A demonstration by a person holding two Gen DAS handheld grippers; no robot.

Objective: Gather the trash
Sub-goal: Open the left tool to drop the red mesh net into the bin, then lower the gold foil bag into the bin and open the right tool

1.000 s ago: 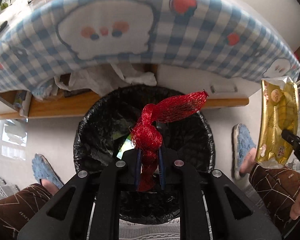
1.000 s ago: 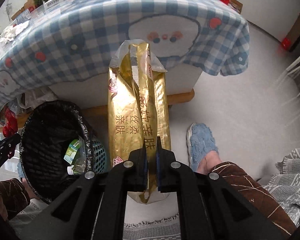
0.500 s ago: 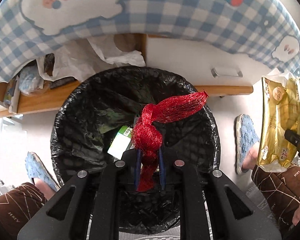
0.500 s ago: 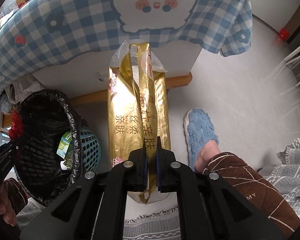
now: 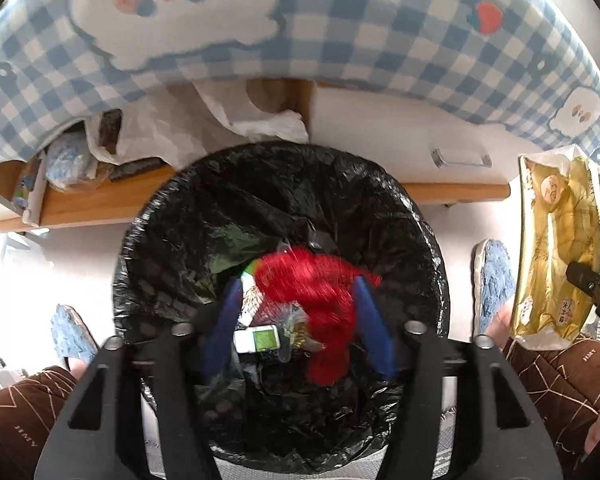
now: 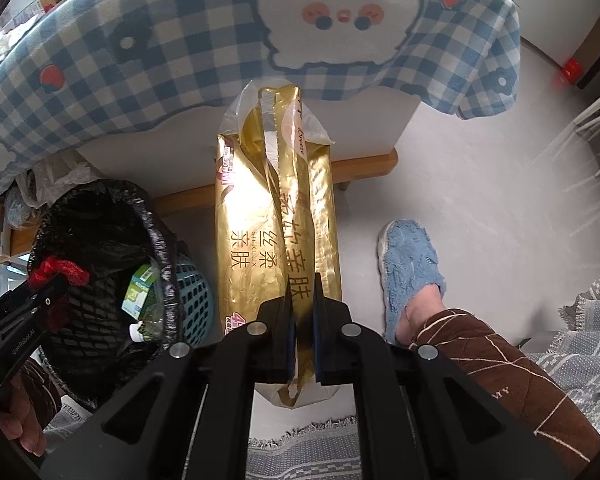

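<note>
Red mesh netting (image 5: 320, 304), blurred, lies between the blue pads (image 5: 370, 328) of the left gripper (image 5: 296, 328), over the black-lined trash bin (image 5: 412, 216). Its jaws have just been opening and now stand spread; the pads do not seem to press the netting. Below it in the bin are a small carton (image 5: 260, 338) and wrappers. At 3 o'clock in the left view, the right gripper (image 6: 302, 336) pinches a gold plastic package (image 6: 260, 216), jaws pressed together on it. Checked tablecloth (image 6: 160, 60) hangs at 12 o'clock.
</note>
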